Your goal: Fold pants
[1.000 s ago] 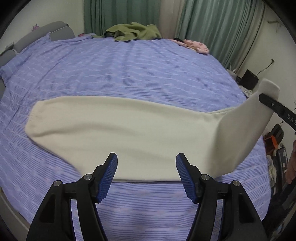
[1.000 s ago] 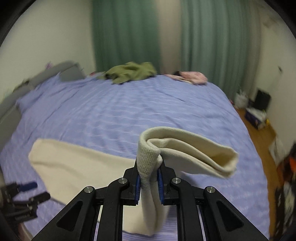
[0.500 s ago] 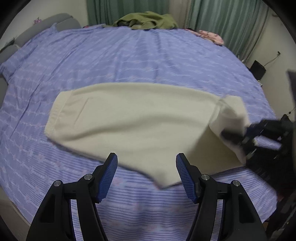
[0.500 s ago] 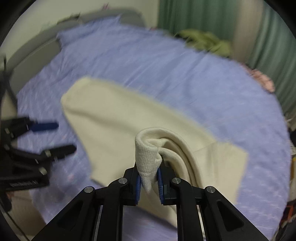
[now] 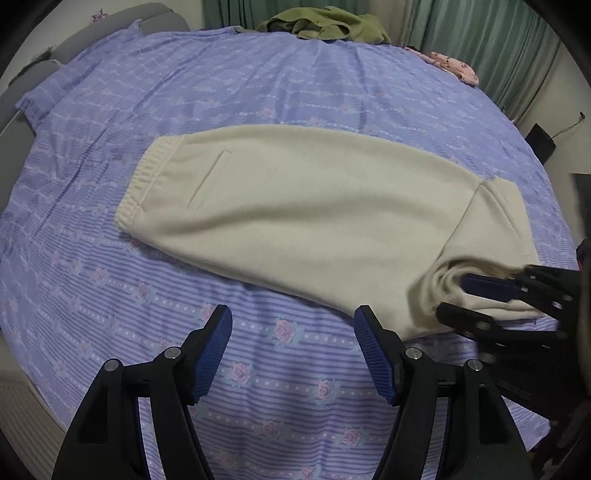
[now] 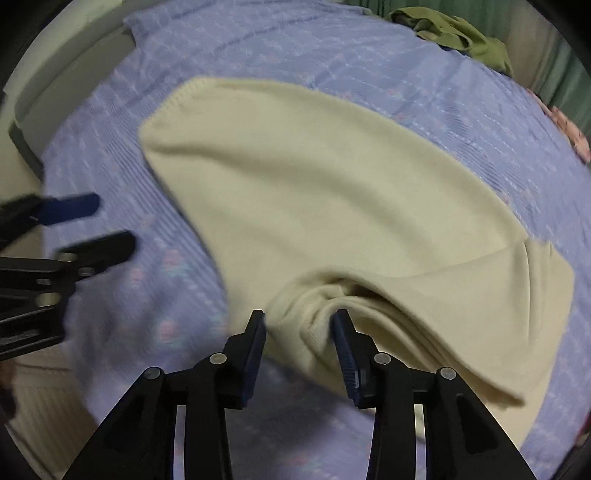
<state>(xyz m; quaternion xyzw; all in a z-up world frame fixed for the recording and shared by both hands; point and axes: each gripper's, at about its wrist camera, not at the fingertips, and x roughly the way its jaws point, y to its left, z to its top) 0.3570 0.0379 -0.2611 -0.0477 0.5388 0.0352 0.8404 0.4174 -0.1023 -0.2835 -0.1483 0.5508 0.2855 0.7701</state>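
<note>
Cream pants [image 6: 332, 192] laid on a purple bedsheet [image 6: 369, 55], seen along the right hand-held gripper [image 6: 300, 328].

The right hand-held gripper is held with its jaws spread, a bunched fold of the pants lying between the blue pads [image 6: 345, 345] and not pinched. The pants are spread flat beyond this bunch, with a folded flap to its right. The left hand-held gripper [image 6: 94, 221], blurred, is seen left of the pants over the bedsheet, its fingers apart. A green garment [image 6: 458, 33] lies far beyond the pants.
</note>
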